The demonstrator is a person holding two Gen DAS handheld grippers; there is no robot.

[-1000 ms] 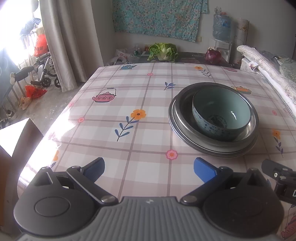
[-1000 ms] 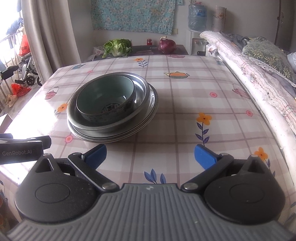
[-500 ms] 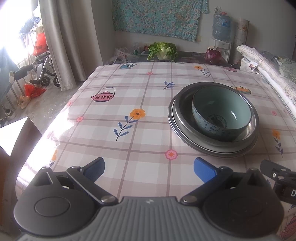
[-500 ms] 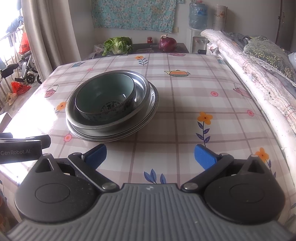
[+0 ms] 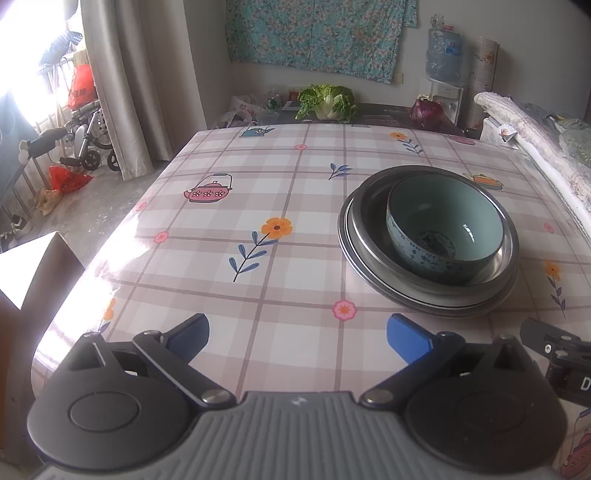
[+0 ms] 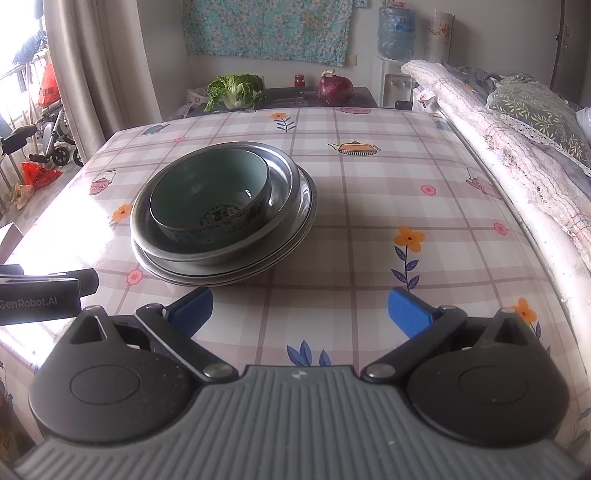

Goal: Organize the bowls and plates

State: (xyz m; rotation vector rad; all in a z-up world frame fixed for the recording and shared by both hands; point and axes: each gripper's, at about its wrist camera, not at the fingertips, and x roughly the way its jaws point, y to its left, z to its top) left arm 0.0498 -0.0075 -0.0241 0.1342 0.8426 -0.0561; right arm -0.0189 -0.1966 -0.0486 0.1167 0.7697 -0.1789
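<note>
Right wrist view, nearest first: the right gripper [image 6: 300, 312] hangs low over the near edge of the table [image 6: 369, 206], its blue fingertips [image 6: 408, 312] spread wide with nothing between them. Just left of it, the side of the left gripper [image 6: 40, 295] pokes into the picture and bears the white lettering "GenRobot.AI". Beyond both grippers, on the checked tablecloth with teapots and flowers, stands the stack: a pale green bowl [image 6: 210, 201] with a dark blue pattern sits inside a deep metal bowl [image 6: 280, 177], which rests on flat metal plates [image 6: 304, 206]. From the left wrist view the left gripper [image 5: 297, 334] is likewise spread and empty, with the stack ahead and to its right; the green bowl [image 5: 445, 229] there sits toward the near right side of the metal bowl [image 5: 364, 210]. Beyond the stack, past the table's far edge, a leafy cabbage [image 6: 236, 90] and a red cabbage [image 6: 335, 89] lie on a dark cabinet. Farther still stands a water dispenser bottle [image 6: 396, 31]; its label is too small to read.
</note>
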